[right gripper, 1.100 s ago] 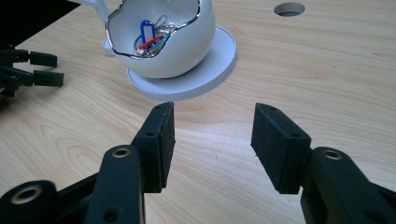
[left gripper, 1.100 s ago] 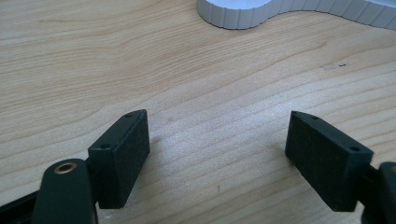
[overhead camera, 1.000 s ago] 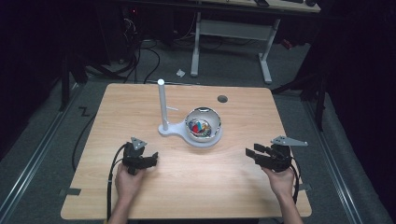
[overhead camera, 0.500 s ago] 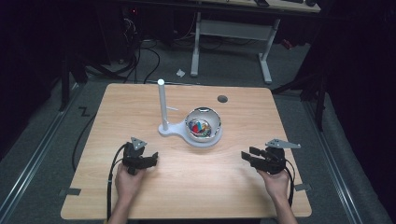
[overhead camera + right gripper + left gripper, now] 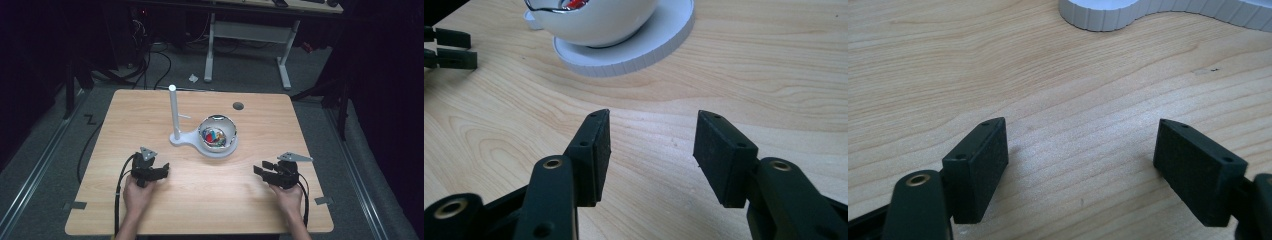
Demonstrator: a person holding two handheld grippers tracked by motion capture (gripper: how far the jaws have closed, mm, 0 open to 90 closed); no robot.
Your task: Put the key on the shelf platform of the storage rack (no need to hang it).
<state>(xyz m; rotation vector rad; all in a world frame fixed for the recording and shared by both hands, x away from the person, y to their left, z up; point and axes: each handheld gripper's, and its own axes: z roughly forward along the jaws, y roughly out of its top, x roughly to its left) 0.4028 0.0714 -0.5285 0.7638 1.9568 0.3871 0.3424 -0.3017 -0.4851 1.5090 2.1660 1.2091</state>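
Observation:
A white bowl (image 5: 218, 136) with small coloured pieces inside sits on a white base (image 5: 187, 139) that also carries an upright white post (image 5: 173, 111). My left gripper (image 5: 161, 169) rests low on the table at the front left, open with nothing between its jaws; in its own view (image 5: 1080, 160) the base's ribbed edge (image 5: 1108, 17) lies ahead. My right gripper (image 5: 260, 168) stands at the front right, open and empty. In the right gripper view (image 5: 651, 145) the bowl (image 5: 594, 20) is ahead, and the left gripper's jaws (image 5: 449, 47) show at far left.
The wooden table (image 5: 150, 107) has a round cable hole (image 5: 238, 106) at the back right. Bare wood lies between the two grippers and the bowl. Beyond the table, a grey floor with cables (image 5: 150, 60) and a white desk frame (image 5: 247, 40).
My right gripper has sunk toward the table and come a little nearer the front edge, its jaws still apart. The left gripper has stayed where it was.

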